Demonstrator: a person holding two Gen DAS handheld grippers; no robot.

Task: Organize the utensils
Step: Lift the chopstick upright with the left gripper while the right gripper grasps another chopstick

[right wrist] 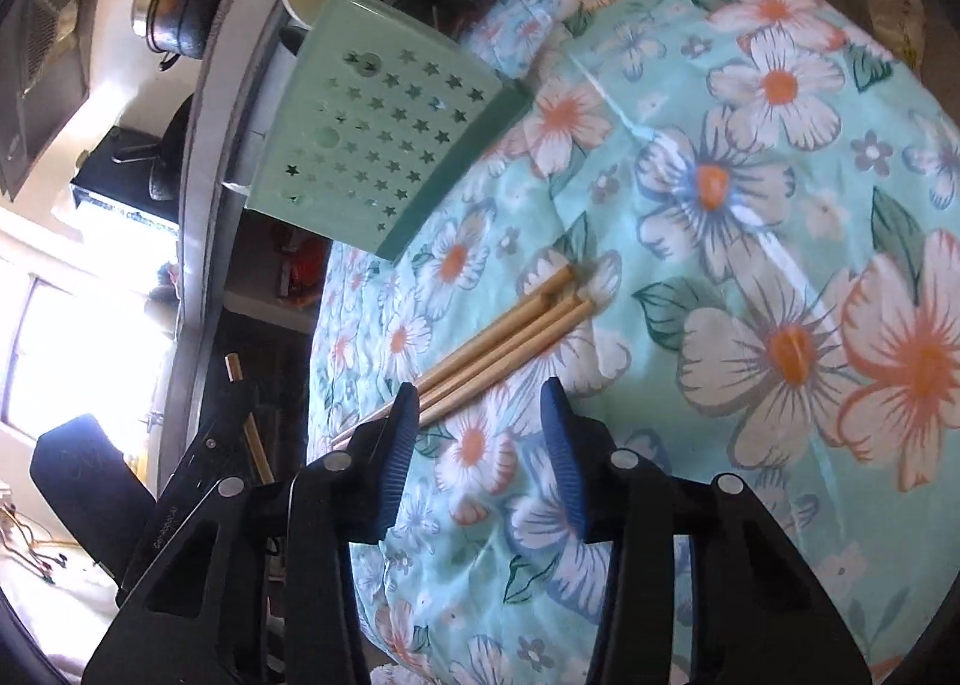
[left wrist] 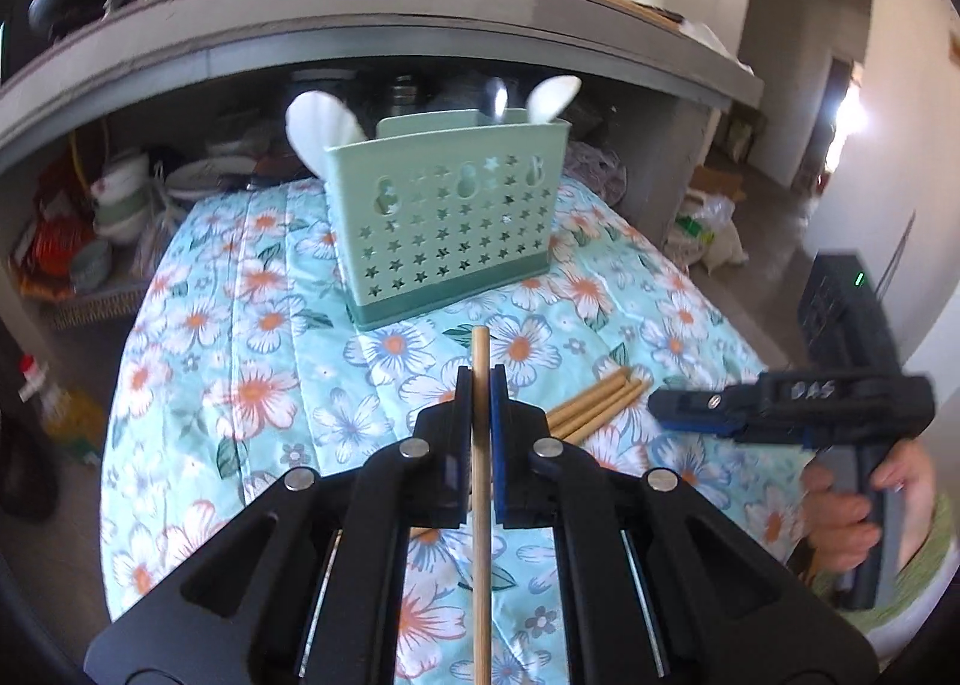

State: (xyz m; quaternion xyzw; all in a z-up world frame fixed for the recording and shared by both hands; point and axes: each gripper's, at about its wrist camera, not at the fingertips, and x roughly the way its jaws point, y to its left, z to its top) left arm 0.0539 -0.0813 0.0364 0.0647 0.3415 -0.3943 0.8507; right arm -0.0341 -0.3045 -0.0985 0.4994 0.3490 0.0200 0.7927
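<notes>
- Two grippers are over a table covered with a floral cloth (left wrist: 252, 289), each held in a person's hand
- left gripper (left wrist: 480, 385) is clamped on a single wooden chopstick (left wrist: 480, 481); its two pads press the stick from either side, and the stick runs lengthwise between the fingers, its tip poking out just past the fingertips
- That held chopstick is off the cloth and its tip points toward the green utensil holder (left wrist: 447, 217), which stands upright farther back on the table, well apart from the fingertips
- White spoons (left wrist: 318, 127) stand in the holder, their bowls above its rim
- Three more loose chopsticks (right wrist: 510, 331) lie side by side on the cloth, nearer than the holder; in the left wrist view they are just to the right of the left gripper's fingers
- right gripper (right wrist: 483, 445) stands partly open, with bare cloth between its blue pads and nothing gripped
- In the right wrist view the loose chopsticks pass under or behind its left fingertip (right wrist: 405, 415); whether that pad touches them I cannot tell, and they are not between the pads
- A hand (left wrist: 864, 511) grips the right gripper's handle at the right edge of the left wrist view
- The holder's star-perforated front faces both cameras
</notes>
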